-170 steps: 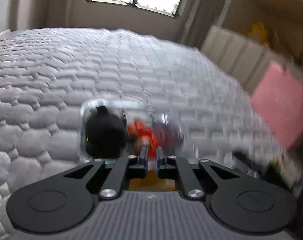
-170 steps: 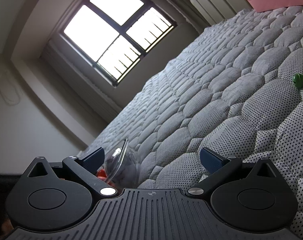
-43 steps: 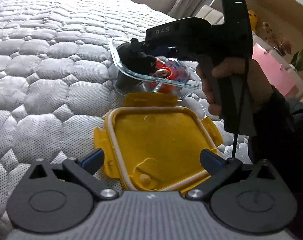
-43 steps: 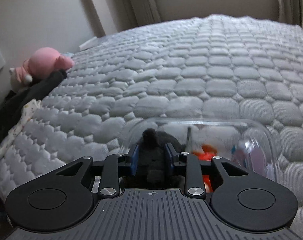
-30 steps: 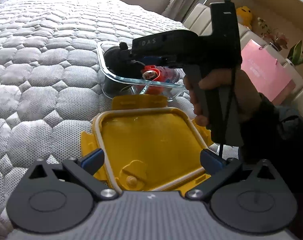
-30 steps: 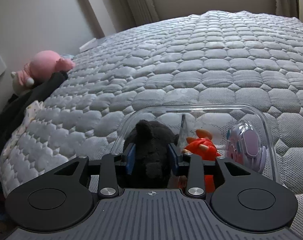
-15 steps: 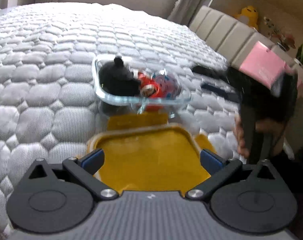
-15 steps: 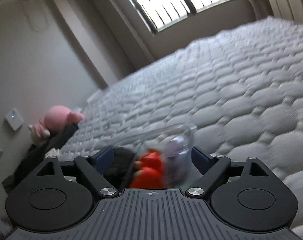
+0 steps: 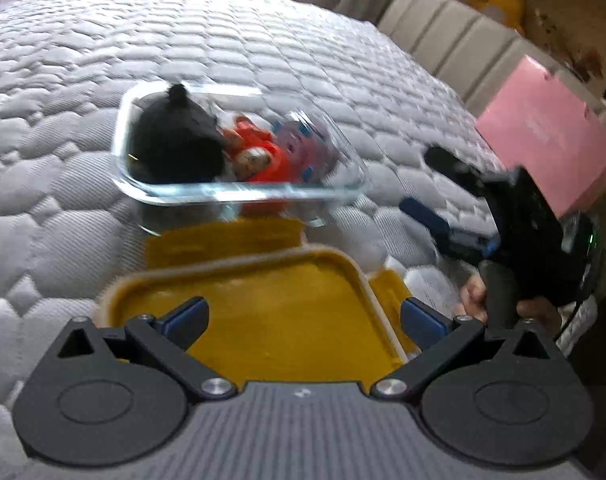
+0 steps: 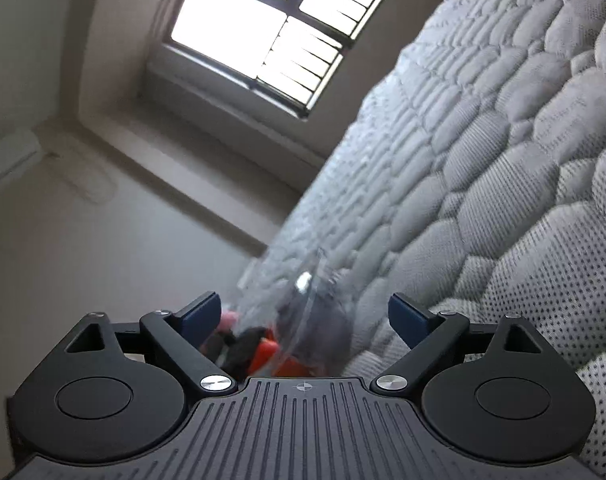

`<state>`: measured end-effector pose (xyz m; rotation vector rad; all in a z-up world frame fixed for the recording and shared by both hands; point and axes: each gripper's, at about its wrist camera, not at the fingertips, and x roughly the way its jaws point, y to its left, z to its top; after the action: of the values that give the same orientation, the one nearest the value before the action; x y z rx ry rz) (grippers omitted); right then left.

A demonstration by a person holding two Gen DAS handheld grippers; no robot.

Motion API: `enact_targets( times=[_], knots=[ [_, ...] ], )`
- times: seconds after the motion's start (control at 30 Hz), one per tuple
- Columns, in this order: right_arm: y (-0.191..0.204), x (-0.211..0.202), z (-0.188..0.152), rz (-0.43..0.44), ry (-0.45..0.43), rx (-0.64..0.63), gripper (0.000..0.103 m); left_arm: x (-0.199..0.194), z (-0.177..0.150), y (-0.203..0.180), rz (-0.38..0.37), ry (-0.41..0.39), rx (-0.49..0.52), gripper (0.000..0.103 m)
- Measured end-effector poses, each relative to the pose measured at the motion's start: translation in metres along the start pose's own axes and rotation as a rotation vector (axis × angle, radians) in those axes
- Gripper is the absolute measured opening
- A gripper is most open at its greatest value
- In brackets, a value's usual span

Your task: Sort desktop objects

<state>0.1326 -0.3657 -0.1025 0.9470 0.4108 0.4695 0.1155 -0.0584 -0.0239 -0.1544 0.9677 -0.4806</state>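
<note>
Fingers of the left gripper [image 9: 302, 315] are spread wide and empty, with one yellow square plastic lid [image 9: 263, 304] lying between and beneath them on the grey quilted bed [image 9: 55, 168]. At twelve o'clock, just beyond the lid, one clear rectangular glass container [image 9: 239, 192] is seen holding three things: one black plush toy [image 9: 175, 140], one red figure [image 9: 259, 156] and one purple round toy [image 9: 303, 148]. At three o'clock the right gripper [image 10: 303, 320] is seen, likewise wide apart and empty, the container lying blurred between its fingers.

Quilted bed [image 9: 63, 128] bears glass container [image 9: 243, 194]; yellow lid [image 9: 287, 320].
</note>
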Motion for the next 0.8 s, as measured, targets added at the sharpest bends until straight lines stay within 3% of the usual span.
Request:
enact_targets(
  times=[0.17, 0.8],
  knots=[
    [0.010, 0.006, -0.005, -0.041, 0.023, -0.090, 0.095, 0.001, -0.003, -0.004, 0.000, 0.006, 0.019, 0.103],
    [0.015, 0.018, -0.008, -0.079, 0.030, -0.118, 0.096, -0.011, 0.002, 0.006, -0.017, -0.022, -0.021, 0.103]
  ],
)
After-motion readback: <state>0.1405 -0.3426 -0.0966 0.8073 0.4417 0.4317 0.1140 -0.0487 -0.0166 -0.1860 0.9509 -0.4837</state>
